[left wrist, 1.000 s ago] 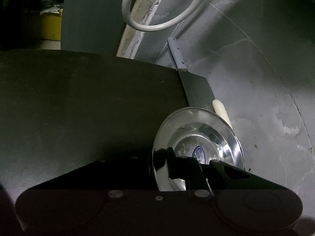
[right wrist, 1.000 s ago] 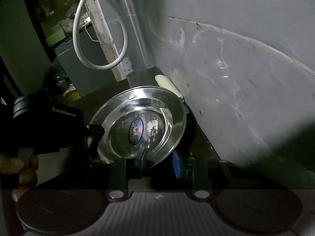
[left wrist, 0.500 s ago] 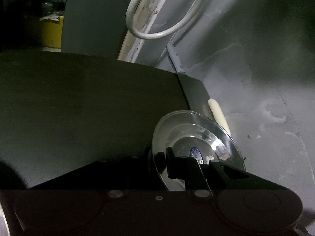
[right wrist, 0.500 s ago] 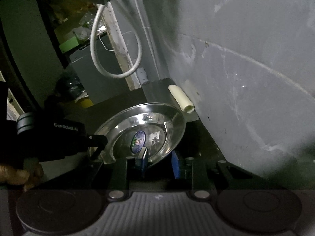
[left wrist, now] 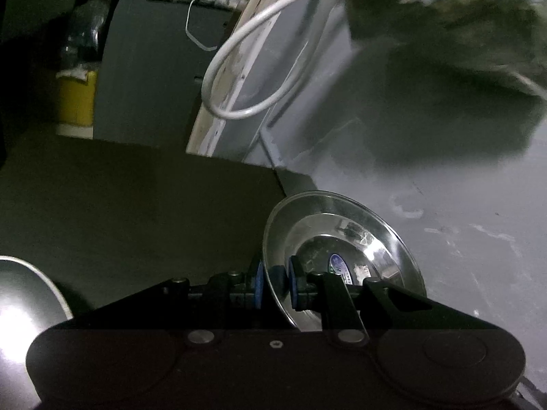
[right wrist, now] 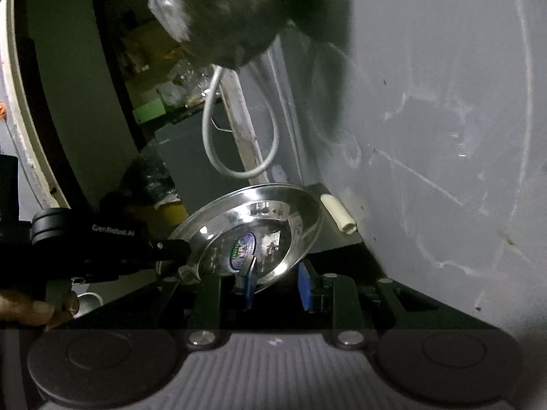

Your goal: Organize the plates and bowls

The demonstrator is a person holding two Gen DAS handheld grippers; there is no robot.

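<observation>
A round steel plate [left wrist: 345, 239] with a blue sticker in its well is held tilted above the dark counter [left wrist: 136, 205]. My left gripper [left wrist: 277, 285] is shut on its left rim, one blue pad on each face. In the right wrist view the same plate [right wrist: 273, 218] hangs between both tools. The left gripper [right wrist: 183, 259] clamps its left edge. My right gripper [right wrist: 277, 287] is shut on the near rim, with one finger [right wrist: 249, 273] over the well and the other pad under the rim. A person's hand [right wrist: 34, 307] grips the left tool.
A grey scuffed wall [right wrist: 444, 136] stands close on the right, with a white pipe stub [right wrist: 338, 215] at its foot. A white hose loop [left wrist: 239, 102] hangs behind. A dark blurred mass [right wrist: 239, 10] looms overhead. Another shiny steel vessel [left wrist: 24, 307] shows at lower left.
Both grippers have lifted the plate together and the views have tipped upward. The dark mass has come into view overhead, and a shiny vessel has appeared at the left wrist view's lower left.
</observation>
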